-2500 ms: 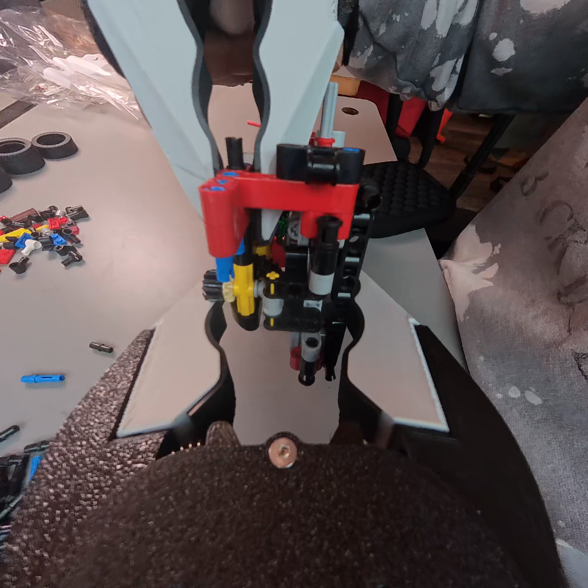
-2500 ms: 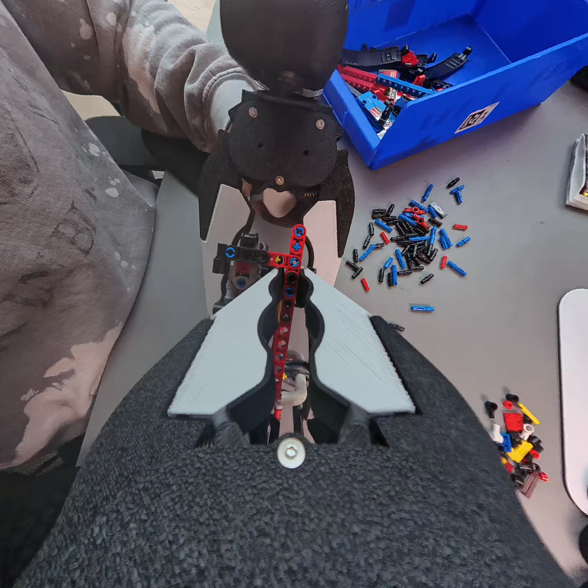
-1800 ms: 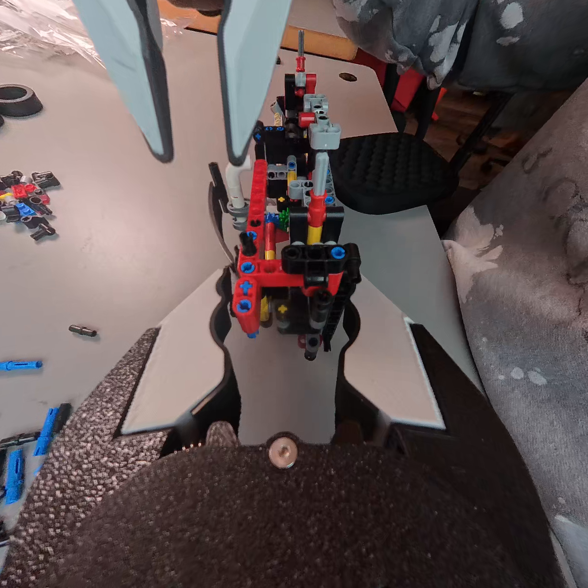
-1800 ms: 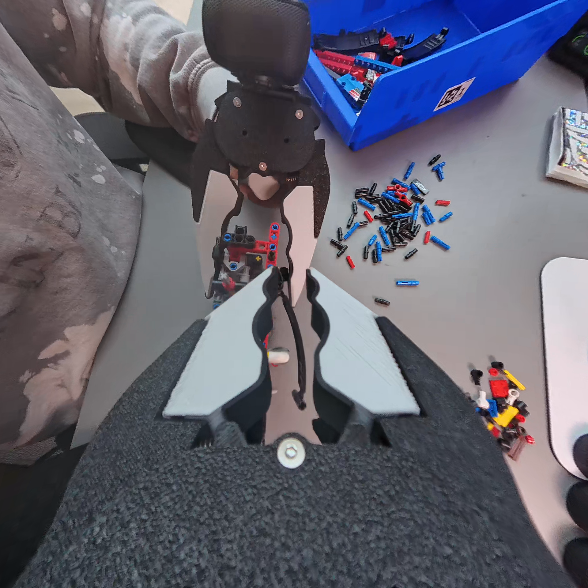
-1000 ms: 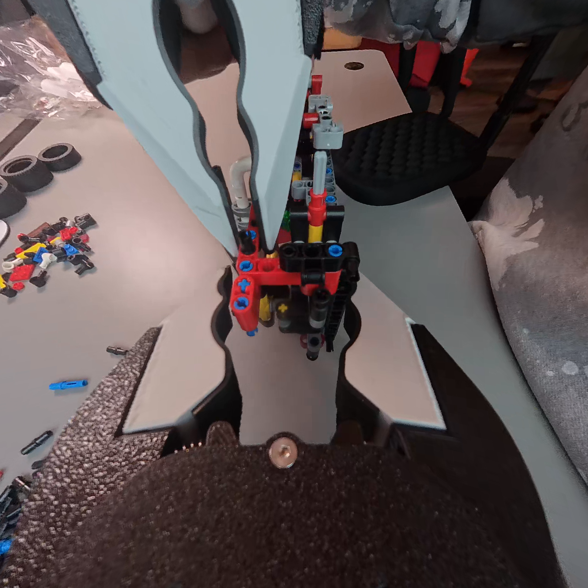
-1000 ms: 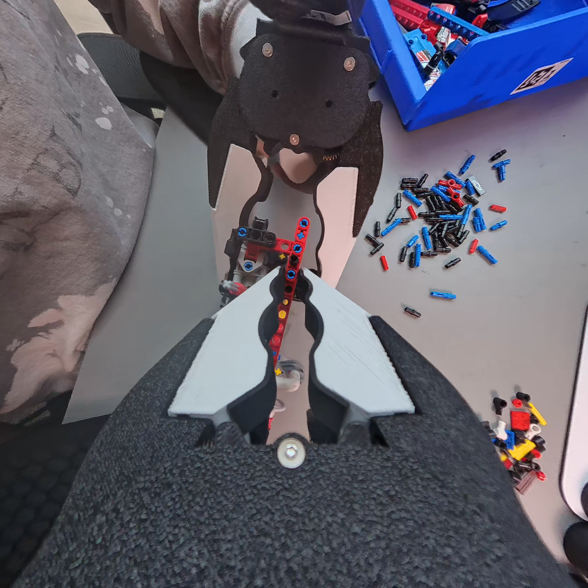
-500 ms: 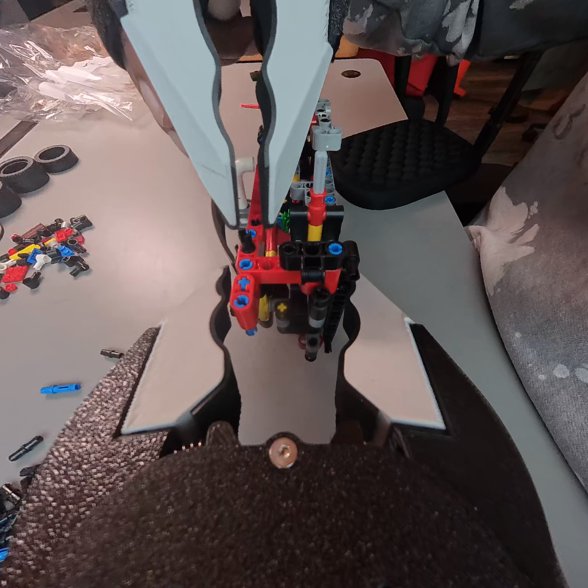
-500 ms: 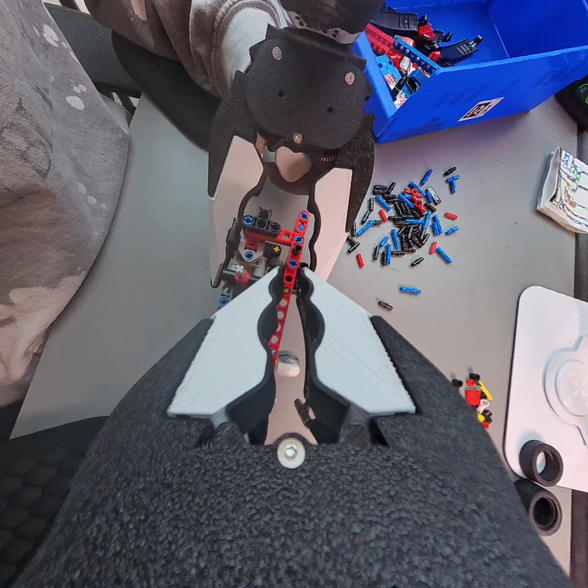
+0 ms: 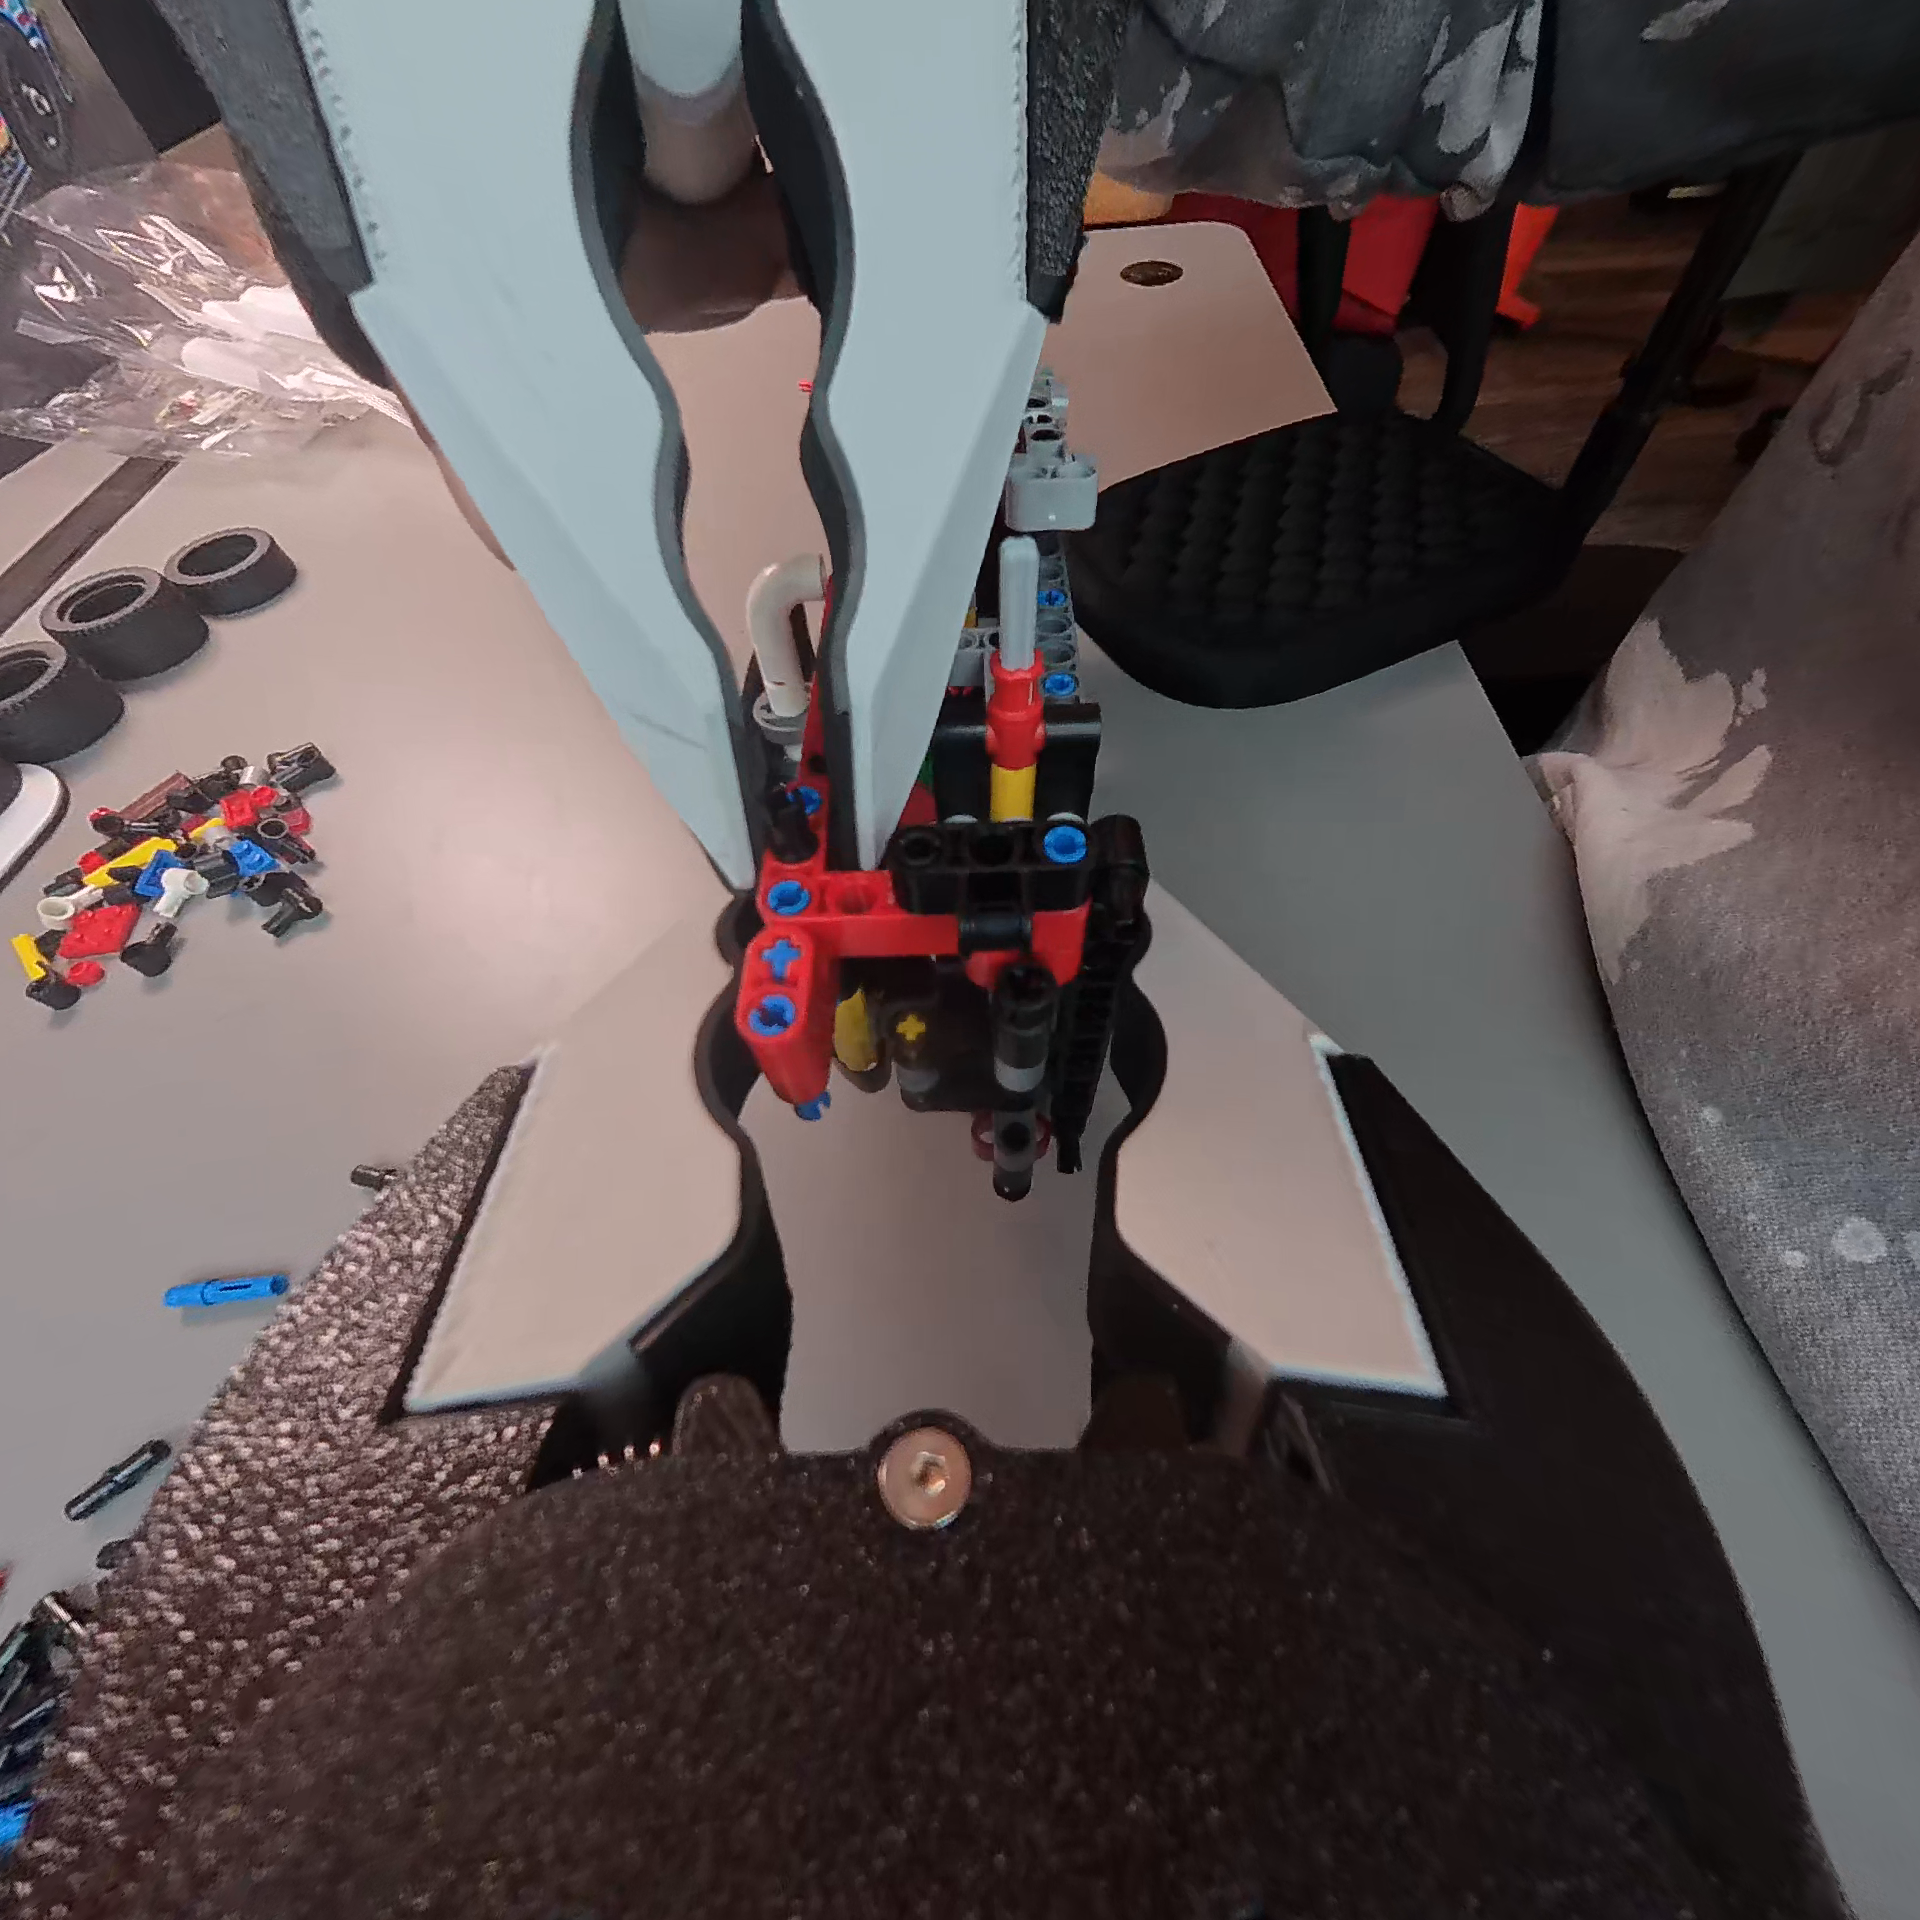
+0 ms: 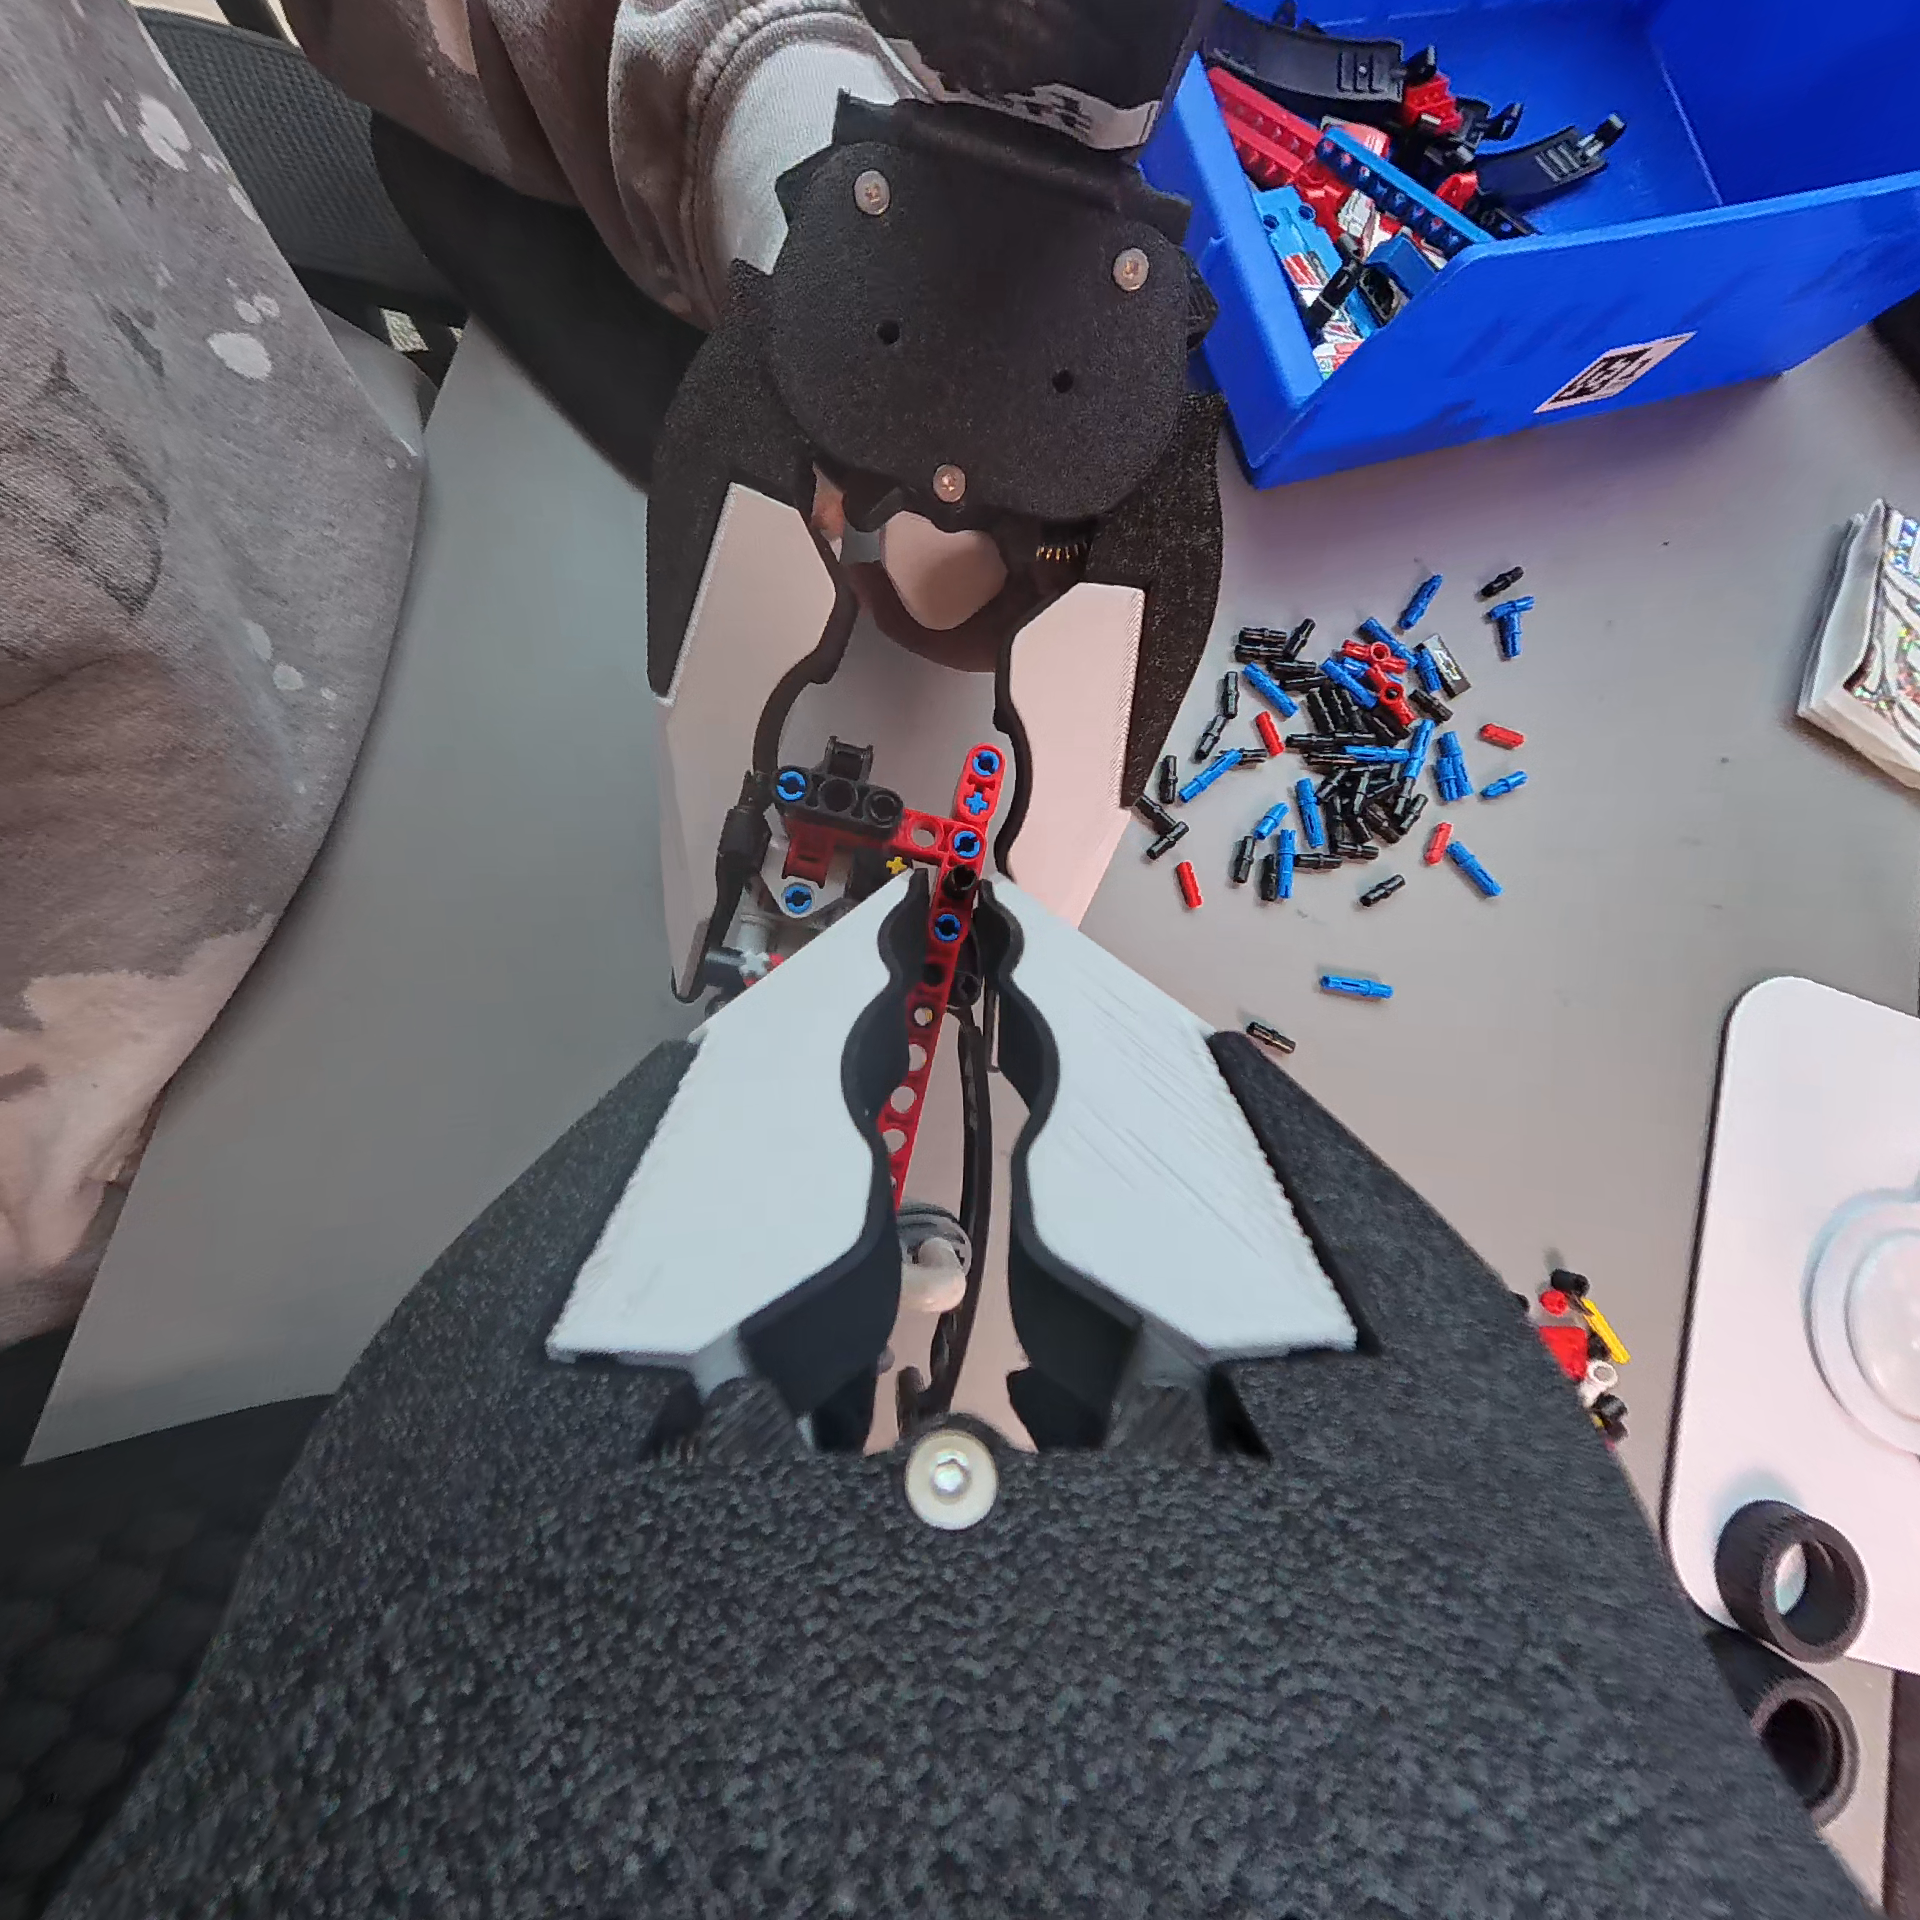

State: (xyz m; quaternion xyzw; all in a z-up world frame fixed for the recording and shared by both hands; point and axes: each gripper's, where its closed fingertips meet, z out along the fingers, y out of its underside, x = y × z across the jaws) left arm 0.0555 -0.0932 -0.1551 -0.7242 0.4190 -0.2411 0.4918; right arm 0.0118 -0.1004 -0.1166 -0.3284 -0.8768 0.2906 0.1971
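A red, black and yellow brick model (image 9: 935, 935), studded with blue pins, hangs above the grey worktop (image 9: 468, 831), its sides between the left gripper (image 9: 930, 997), its long red beam (image 10: 930, 997) pinched by the right gripper (image 10: 951, 914).

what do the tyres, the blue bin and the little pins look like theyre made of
Tyres: likely rubber, matte black with ribbed tread. Blue bin: seemingly moulded plastic, smooth walls with a slight sheen. Pins: seemingly hard glossy plastic in blue, black and red.
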